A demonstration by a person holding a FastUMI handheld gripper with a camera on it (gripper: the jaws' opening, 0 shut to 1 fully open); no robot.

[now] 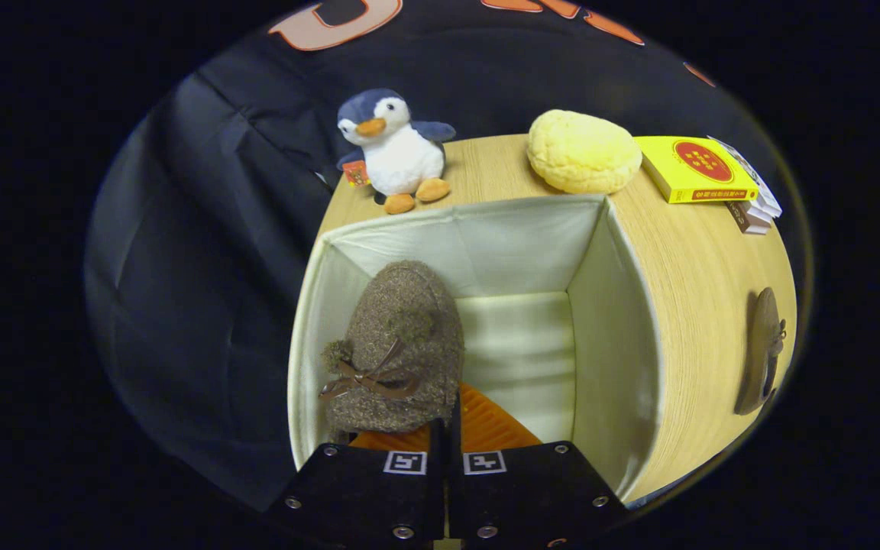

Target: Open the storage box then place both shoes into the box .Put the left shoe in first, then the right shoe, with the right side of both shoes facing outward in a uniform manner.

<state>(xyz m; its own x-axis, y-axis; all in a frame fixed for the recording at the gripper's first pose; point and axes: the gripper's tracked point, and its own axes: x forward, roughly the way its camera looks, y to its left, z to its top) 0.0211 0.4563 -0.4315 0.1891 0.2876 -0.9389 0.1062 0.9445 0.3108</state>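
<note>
The storage box (pixel 623 321) stands open on the wooden table, its cream lining showing down to the floor. A brown fuzzy shoe (pixel 398 344) with a small brown bow hangs toe-forward inside the box, against its left wall. An orange ribbed part of the shoe shows just ahead of the fingers. My gripper (pixel 446 431) is shut on the shoe's rear edge, the fingers close together above the box's near side. The second brown shoe (pixel 762 351) lies on the table to the right of the box, seen edge-on.
Beyond the box, a penguin plush (pixel 398 149) stands on the table (pixel 707 260), with a yellow bun-shaped cushion (pixel 583 151) to its right. A yellow carton (pixel 696 169) rests on a small stack of books at the far right.
</note>
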